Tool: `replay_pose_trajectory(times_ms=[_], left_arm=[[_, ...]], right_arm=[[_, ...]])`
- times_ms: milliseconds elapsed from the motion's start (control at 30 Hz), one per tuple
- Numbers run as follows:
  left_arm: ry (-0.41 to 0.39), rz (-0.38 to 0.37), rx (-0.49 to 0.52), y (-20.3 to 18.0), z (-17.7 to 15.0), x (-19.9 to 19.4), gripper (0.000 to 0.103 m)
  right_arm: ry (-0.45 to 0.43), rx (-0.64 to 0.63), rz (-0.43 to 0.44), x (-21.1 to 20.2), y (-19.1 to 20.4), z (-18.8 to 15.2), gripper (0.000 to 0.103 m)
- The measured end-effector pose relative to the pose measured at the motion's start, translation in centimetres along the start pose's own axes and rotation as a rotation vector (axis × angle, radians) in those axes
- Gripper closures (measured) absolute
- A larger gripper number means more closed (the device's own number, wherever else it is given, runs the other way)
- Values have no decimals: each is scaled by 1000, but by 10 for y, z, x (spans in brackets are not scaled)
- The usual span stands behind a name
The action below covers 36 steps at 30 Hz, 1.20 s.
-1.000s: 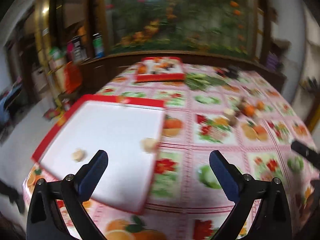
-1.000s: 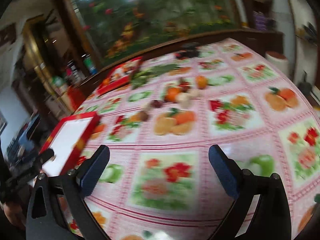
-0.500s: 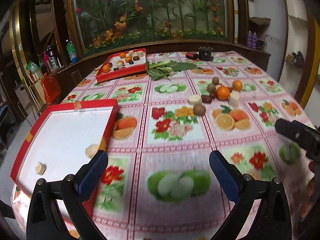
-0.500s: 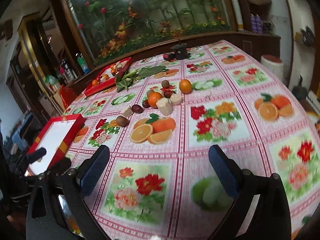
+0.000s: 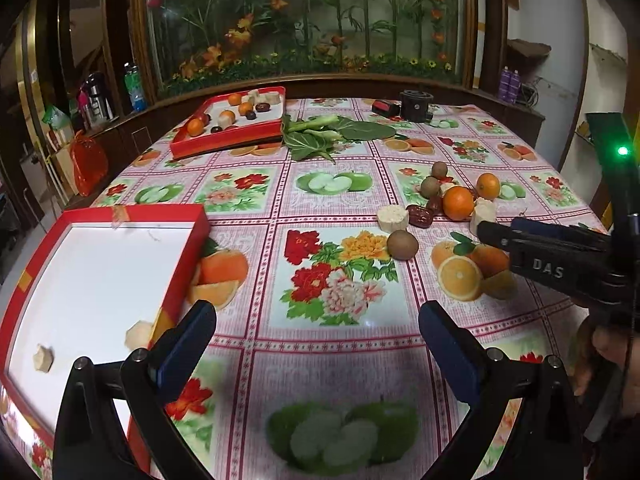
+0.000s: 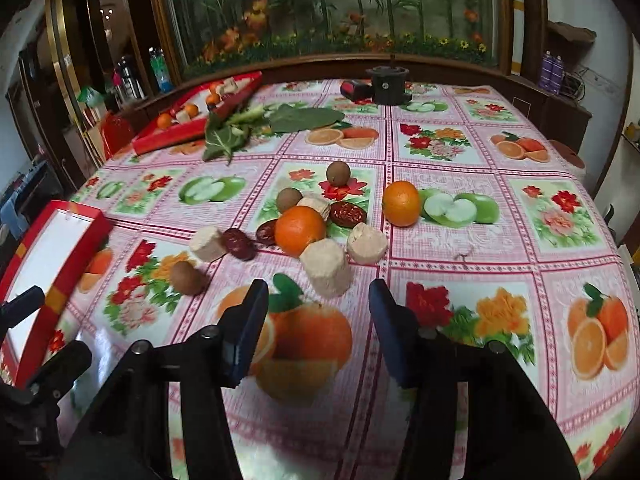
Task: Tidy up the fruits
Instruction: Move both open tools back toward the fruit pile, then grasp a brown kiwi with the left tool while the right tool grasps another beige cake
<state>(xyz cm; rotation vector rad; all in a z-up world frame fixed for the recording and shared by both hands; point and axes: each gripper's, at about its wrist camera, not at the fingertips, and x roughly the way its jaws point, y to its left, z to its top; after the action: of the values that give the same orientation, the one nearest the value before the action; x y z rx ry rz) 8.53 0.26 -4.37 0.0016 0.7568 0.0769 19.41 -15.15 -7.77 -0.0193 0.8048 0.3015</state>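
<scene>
the right tool (image 6: pixel 318 326), half open and empty, lines up on the pale chunk (image 6: pixel 327 267) for the next pick, needing a forward reach, while the left tool (image 5: pixel 316 344) hangs wide open and empty beside the red tray (image 5: pixel 176 292).

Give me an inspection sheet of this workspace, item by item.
Surface: fruit-print tablecloth, flat.
Job's things: loose fruit pile; near red tray holds two pale pieces; far red tray holds assorted fruit.
Clutter: leafy greens, black pot.
Grippers: left gripper and right gripper, jaws open, both empty.
Cables: nothing seen on the table.
Surroundings: glass plant display, shelf with bottles.
</scene>
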Motion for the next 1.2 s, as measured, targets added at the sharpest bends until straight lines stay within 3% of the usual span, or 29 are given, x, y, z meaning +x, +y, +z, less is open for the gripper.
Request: replay_pose_trajectory(times_ms=[100, 167, 400, 700, 767, 800, 833, 867, 933, 1200], left_arm=[[15, -16, -8, -2, 6, 10, 2], [17, -18, -15, -4, 10, 15, 2], [30, -27, -10, -14, 17, 24, 2], [61, -35, -30, -38, 33, 54, 4], [65, -29, -30, -41, 35, 61, 20], [85, -14, -24, -43, 34, 66, 44], [137, -16, -25, -43, 33, 75, 57], [119, -17, -35, -43, 33, 74, 60], [119, -17, -32, -43, 33, 73, 79], [119, -68, -33, -36, 22, 49, 79]], right_arm=[[18, -19, -8, 11, 3, 6, 58], [43, -16, -9, 20, 2, 10, 74], [33, 14, 7, 9, -6, 7, 75], [-86, 104, 59, -30, -28, 0, 75], [-93, 116, 72, -30, -32, 1, 75], [-96, 118, 77, -30, -32, 1, 75], [-100, 119, 83, -31, -33, 2, 75], [-101, 120, 88, -31, -34, 2, 75], [-103, 121, 97, -31, -35, 1, 75], [-118, 116, 106, -37, -32, 2, 75]])
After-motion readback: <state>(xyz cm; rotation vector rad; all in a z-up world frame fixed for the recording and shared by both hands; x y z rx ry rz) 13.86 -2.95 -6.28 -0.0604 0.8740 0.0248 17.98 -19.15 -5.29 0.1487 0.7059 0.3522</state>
